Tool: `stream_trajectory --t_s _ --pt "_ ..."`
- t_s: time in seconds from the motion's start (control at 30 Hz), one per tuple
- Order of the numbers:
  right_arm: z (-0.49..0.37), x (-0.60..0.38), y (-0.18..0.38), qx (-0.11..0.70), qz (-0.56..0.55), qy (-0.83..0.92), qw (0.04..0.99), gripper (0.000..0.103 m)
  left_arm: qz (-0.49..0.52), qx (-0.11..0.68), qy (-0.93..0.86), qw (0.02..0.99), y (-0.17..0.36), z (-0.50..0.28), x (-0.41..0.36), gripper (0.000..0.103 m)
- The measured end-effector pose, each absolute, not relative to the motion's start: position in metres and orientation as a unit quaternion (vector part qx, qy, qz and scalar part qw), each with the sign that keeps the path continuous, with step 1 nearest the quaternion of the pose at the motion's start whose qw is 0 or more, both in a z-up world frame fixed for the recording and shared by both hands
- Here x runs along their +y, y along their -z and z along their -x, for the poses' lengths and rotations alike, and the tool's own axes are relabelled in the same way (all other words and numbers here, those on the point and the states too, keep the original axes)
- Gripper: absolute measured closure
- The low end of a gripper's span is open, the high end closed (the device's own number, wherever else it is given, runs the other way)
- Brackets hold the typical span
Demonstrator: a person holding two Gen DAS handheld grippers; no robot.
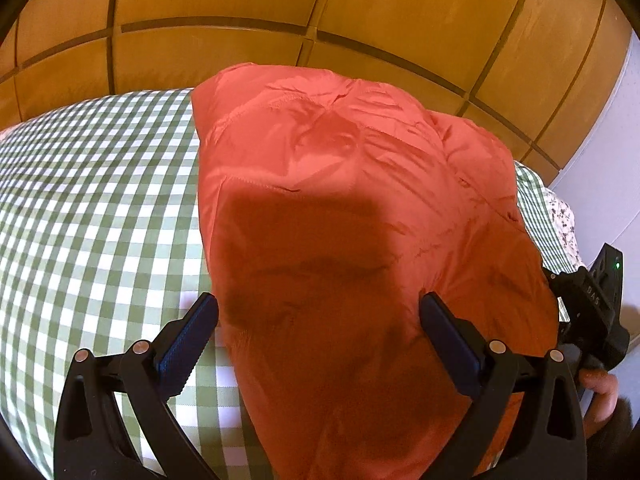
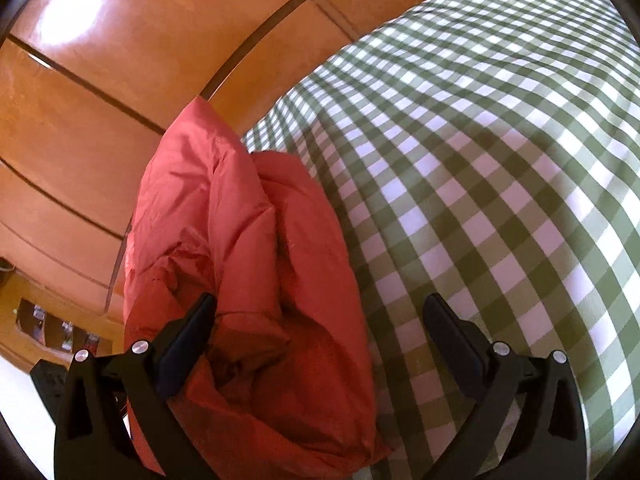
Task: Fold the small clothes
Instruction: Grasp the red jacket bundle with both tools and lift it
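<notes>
jaws wide apart on both grippers — left (image 1: 318,312) and right (image 2: 318,312) — over folded red garment (image 1: 340,208), gripping nothing.

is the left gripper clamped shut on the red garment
No, the left gripper is wide open over the red garment, gripping nothing.

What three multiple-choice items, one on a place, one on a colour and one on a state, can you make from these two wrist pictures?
1. Where does the red garment lie?
A. on the checked cloth
B. on the tiled floor
C. in a basket

2. Which colours has the checked cloth?
A. blue and yellow
B. green and white
C. black and red

3. How stands the left gripper?
A. shut on the garment
B. open
C. out of view

Key: 1 A, cloth shows around it; 2 B, green and white squares; 3 B, fingers stand wide apart.
</notes>
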State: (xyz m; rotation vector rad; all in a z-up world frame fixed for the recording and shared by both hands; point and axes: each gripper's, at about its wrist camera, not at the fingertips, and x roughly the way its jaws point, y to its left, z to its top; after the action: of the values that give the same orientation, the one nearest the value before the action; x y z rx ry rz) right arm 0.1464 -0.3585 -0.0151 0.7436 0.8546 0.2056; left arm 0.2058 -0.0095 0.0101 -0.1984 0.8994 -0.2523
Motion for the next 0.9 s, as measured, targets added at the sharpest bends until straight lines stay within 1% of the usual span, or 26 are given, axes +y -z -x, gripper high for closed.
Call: stream_trajectory --t_s 0.2,0.37,0.47,0.53,0.7,0.9 --pt "-0.161 -0.355 -0.004 0.421 -0.315 -0.143 0.838 0.002 0.116 0.439 0.128 0.882 -0.008 -0.202 -0.004 0.004" --pt "-0.162 -0.348 -0.030 0.397 -0.277 -0.160 0.861 0.002 0.119 0.442 0.132 0.879 -0.007 -0.197 -0.006 0.003" --pt "-0.171 -0.333 -0.033 0.424 -0.223 -0.150 0.865 0.002 0.120 0.443 0.133 0.878 -0.007 -0.198 -0.008 0.004" --pt "-0.178 -0.328 -0.025 0.441 -0.212 -0.150 0.859 0.002 0.124 0.445 0.135 0.876 -0.006 -0.198 -0.008 0.003" --pt "-0.193 -0.340 0.002 0.464 -0.265 -0.175 0.827 0.002 0.137 0.453 0.147 0.868 -0.005 -0.203 -0.004 0.003" --pt "-0.192 -0.351 0.020 0.485 -0.322 -0.195 0.789 0.002 0.190 0.466 0.178 0.846 0.004 -0.202 0.008 0.004"
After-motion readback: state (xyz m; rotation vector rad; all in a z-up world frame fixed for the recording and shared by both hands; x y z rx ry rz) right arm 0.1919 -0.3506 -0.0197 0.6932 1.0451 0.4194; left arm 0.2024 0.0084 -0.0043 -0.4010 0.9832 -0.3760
